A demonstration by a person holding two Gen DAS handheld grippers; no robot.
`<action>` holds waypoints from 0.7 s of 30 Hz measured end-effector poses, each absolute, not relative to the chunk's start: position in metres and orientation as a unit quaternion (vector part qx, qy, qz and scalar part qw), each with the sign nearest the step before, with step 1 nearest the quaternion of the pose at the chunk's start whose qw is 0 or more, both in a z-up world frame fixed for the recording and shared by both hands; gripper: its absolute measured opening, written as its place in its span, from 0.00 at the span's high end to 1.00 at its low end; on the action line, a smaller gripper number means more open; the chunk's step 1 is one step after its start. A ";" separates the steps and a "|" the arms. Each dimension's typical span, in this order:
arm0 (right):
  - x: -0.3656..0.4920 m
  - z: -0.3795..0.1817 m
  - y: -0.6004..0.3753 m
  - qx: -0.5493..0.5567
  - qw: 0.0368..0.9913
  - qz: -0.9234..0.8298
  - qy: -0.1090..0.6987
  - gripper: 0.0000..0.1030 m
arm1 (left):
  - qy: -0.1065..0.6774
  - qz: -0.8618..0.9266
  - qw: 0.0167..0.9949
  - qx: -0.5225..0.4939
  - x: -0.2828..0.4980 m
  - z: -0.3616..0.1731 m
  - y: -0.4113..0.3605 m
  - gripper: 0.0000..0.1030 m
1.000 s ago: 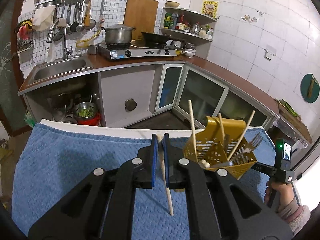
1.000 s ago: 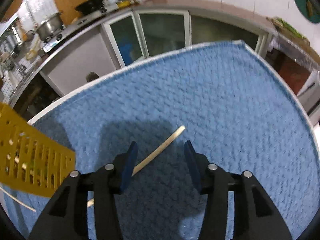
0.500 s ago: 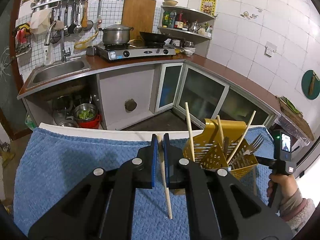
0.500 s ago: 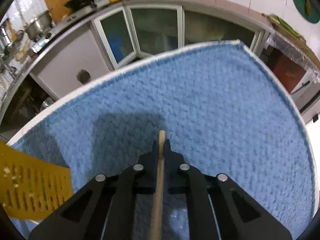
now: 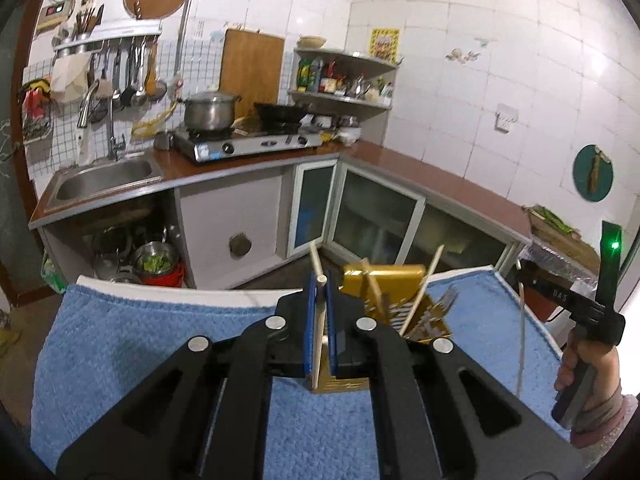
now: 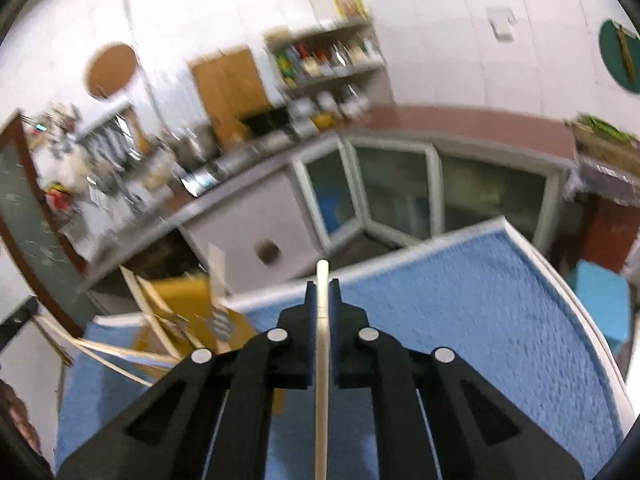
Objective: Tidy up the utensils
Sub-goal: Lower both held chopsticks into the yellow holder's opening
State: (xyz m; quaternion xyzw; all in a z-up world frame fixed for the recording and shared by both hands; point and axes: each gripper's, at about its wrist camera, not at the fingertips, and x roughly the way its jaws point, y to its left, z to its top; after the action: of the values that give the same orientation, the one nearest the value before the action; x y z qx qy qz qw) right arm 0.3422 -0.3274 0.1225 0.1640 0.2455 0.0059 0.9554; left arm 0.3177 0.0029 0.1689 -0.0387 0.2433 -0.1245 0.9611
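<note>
Lifted—right hand-held gripper point(image 6: 322, 280) apparently pinching chopstick point(image 6: 322, 344).

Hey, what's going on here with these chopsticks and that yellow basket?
A person is sorting utensils on a blue towel. The left tongs are shut on one chopstick, right by the yellow basket that already holds chopsticks and a fork. The right tongs grip another chopstick, lifted off the towel.

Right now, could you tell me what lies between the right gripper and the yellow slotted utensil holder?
Only bare blue towel, in the right wrist view.
</note>
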 end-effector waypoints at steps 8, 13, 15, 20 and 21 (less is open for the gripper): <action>0.323 0.173 -0.295 0.161 0.977 0.061 0.127 0.94 | 0.193 -0.139 0.971 -0.018 0.285 0.217 -0.013 0.97; 0.324 0.187 -0.275 0.159 0.982 0.080 0.066 0.94 | 0.172 -0.145 0.974 -0.020 0.286 0.243 -0.022 0.97; 0.321 0.192 -0.265 0.151 0.984 0.091 0.029 0.94 | 0.161 -0.145 0.976 -0.016 0.289 0.250 -0.027 0.97; 0.320 0.197 -0.251 0.144 0.984 0.098 -0.046 0.94 | 0.140 -0.150 0.979 -0.013 0.303 0.262 -0.038 0.97; 0.322 0.197 -0.249 0.144 0.983 0.096 -0.055 0.94 | 0.134 -0.149 0.980 -0.011 0.306 0.263 -0.040 0.97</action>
State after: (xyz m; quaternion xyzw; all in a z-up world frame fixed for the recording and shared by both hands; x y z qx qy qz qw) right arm 0.3220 -0.2495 0.1968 0.1435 -0.0547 0.0961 0.9834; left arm 0.3062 -0.0397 0.2625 -0.0114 0.1341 -0.1495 0.9796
